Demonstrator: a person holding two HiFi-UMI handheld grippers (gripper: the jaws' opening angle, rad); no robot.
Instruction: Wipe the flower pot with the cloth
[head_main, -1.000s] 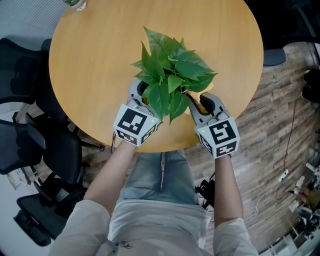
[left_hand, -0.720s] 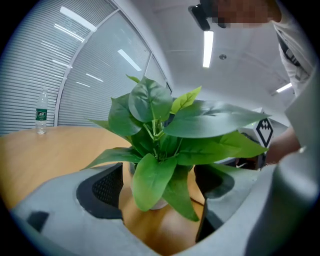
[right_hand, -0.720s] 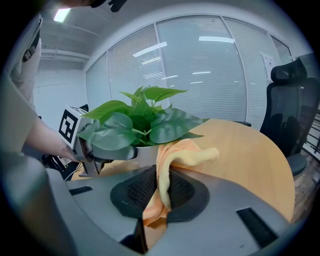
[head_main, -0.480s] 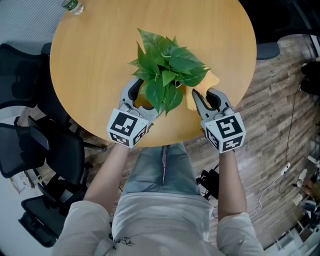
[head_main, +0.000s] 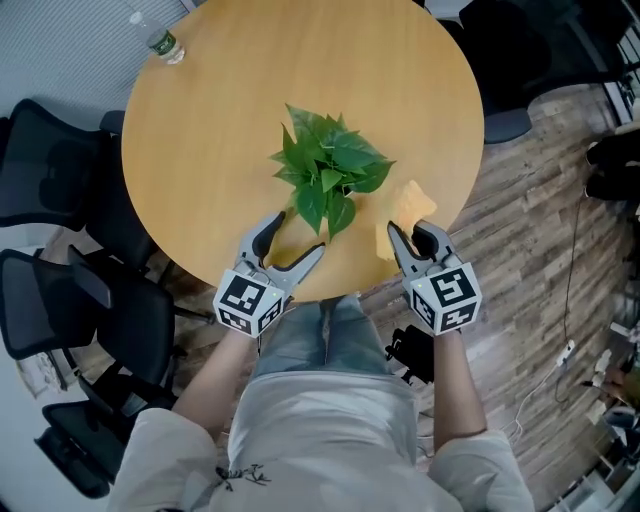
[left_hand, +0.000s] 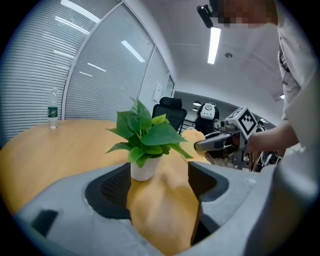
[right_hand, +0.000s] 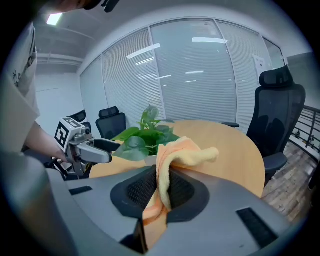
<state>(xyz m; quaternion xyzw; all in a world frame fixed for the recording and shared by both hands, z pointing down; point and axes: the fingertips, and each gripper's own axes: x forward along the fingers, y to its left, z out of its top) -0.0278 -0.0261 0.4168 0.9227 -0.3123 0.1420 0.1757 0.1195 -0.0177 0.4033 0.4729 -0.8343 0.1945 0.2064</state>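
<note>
A leafy green plant (head_main: 330, 172) stands mid-table; its white pot (left_hand: 144, 169) shows only in the left gripper view. My left gripper (head_main: 297, 238) sits back from it near the table's front edge. Its jaws are closing with nothing between them, and the pot stands beyond the tips (left_hand: 157, 180). To the plant's right, my right gripper (head_main: 405, 238) is shut on a yellow-orange cloth (head_main: 404, 208). The cloth (right_hand: 172, 160) is pinched between its jaws and drapes over them, apart from the pot.
The round wooden table (head_main: 220, 110) carries a water bottle (head_main: 160, 42) at its far left edge. Black office chairs (head_main: 50, 180) crowd the left side, and another chair (right_hand: 277, 115) stands on the right. Cables lie on the plank floor (head_main: 560, 300).
Both grippers have drawn back from the plant toward the table's front edge. The left one has come out from under the leaves, and the cloth came away with the right.
</note>
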